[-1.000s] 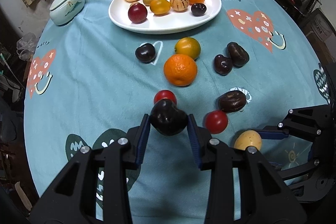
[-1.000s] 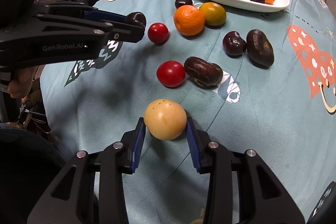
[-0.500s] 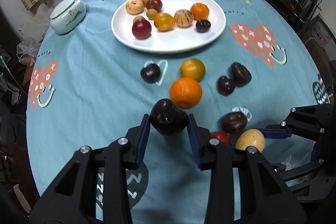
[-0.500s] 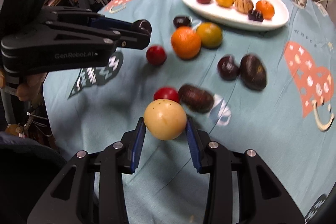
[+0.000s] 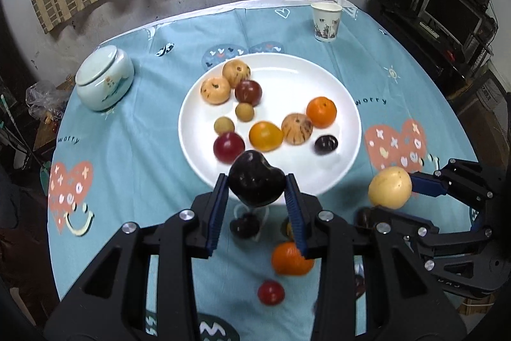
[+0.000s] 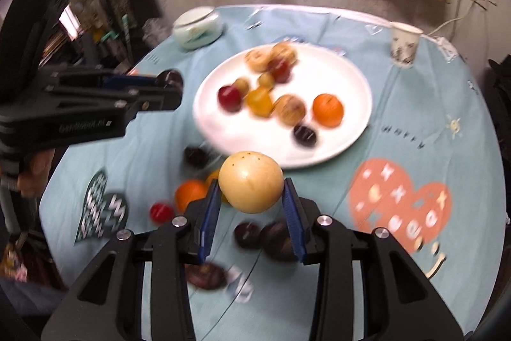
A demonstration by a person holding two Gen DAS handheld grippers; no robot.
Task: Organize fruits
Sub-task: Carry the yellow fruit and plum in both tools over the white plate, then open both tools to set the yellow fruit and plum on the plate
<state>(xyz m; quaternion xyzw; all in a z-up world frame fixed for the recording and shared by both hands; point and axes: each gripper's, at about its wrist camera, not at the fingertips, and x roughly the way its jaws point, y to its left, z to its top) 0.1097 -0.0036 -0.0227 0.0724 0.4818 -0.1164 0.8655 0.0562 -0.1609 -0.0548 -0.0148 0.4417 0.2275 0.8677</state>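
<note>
Fruit could roll off if we drop it onto the crowded white plate (image 5: pixel 345 104): left gripper (image 5: pixel 257 197) clamps a dark plum (image 5: pixel 255 181), right gripper (image 6: pixel 252 197) a yellow fruit (image 6: pixel 250 186).

fruits (image 5: pixel 265 135) on plate (image 5: pixel 345 104), cup (image 5: pixel 325 21) behind

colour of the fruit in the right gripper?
Pale yellow fruit with a few dark specks on top; clearest in the right wrist view.

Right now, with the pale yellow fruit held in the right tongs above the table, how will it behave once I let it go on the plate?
The pale yellow fruit looks round and smooth, so it will likely roll once released. Its glossy skin suggests the right tongs hold it only by two small contacts, so it may slip. The white plate looks shallow and already holds fruit, so release it low, in the bare near part.
</note>
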